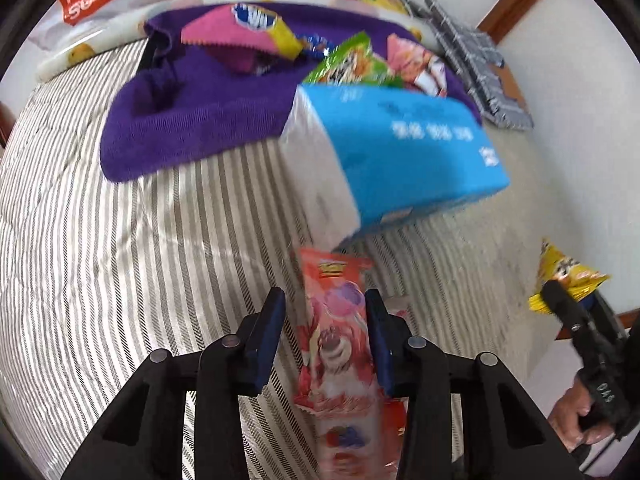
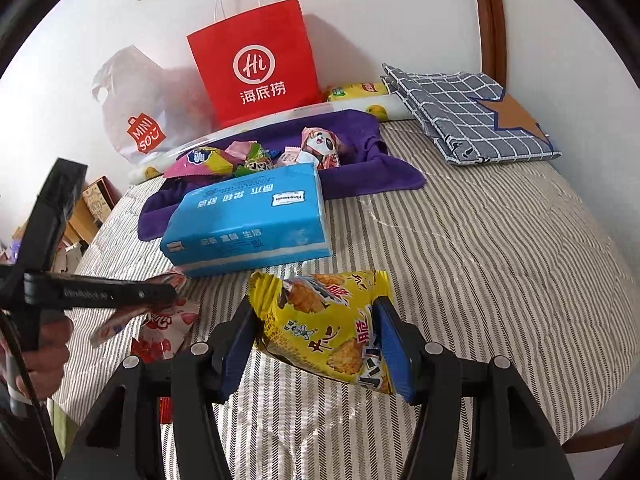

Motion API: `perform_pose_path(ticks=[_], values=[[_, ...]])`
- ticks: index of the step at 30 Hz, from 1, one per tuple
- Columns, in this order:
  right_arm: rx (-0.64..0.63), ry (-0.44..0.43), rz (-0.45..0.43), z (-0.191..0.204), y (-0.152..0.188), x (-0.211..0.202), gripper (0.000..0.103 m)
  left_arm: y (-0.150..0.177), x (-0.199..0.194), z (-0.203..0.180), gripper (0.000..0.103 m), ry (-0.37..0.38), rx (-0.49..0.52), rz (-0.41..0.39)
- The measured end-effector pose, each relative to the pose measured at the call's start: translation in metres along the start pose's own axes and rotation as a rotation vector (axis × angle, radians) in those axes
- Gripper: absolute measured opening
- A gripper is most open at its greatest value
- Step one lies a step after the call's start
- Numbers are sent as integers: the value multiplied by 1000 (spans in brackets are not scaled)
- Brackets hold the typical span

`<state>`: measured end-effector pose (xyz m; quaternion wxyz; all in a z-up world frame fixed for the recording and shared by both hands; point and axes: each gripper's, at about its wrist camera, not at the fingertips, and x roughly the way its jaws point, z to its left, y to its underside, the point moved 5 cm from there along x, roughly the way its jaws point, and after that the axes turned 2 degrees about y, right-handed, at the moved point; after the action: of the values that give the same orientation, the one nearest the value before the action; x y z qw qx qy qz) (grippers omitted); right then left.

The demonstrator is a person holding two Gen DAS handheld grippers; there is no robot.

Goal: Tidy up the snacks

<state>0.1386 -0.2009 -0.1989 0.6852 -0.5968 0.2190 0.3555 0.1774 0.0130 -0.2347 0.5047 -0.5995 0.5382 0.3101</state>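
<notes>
A red snack packet (image 1: 340, 344) with a bear on it lies on the striped bed (image 1: 120, 260), between the jaws of my left gripper (image 1: 322, 300). Its right pad touches the packet, while a strip of bedding shows beside the left pad, so this gripper is open around it. From the right wrist view, the left gripper (image 2: 172, 292) reaches in from the left over that red packet (image 2: 160, 328). My right gripper (image 2: 316, 308) is shut on a yellow snack packet (image 2: 324, 328), held above the bed. The yellow packet (image 1: 568, 276) shows at the right edge of the left wrist view too.
A blue tissue pack (image 2: 248, 224) lies just behind both packets. Behind it a purple cloth (image 2: 380, 176) holds several snacks. A red paper bag (image 2: 256, 60) and a plastic Miniso bag (image 2: 140, 120) lean on the wall. A folded checked cloth (image 2: 468, 112) lies at the back right.
</notes>
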Motion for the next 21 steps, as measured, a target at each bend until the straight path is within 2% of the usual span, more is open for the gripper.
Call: perform_pose_path(ticks=[2,3,6,14,21], values=[[-3,-6,2,1,1,1,56,2,1,-2,39,-27,19,-18],[-6,-7,2,1,3,1,56,1,-1,-4,29,-31,27,-26],[-10,0,5,0,5,2,56,2,-4,-2,23,-24,20,-36],[-9,12,-3,0,4,-3,56,10,-38,0,22,-29,28,-122],[-31,42,-38,6,-10,-18,56,12,-76,-5,22,24,19,-214]])
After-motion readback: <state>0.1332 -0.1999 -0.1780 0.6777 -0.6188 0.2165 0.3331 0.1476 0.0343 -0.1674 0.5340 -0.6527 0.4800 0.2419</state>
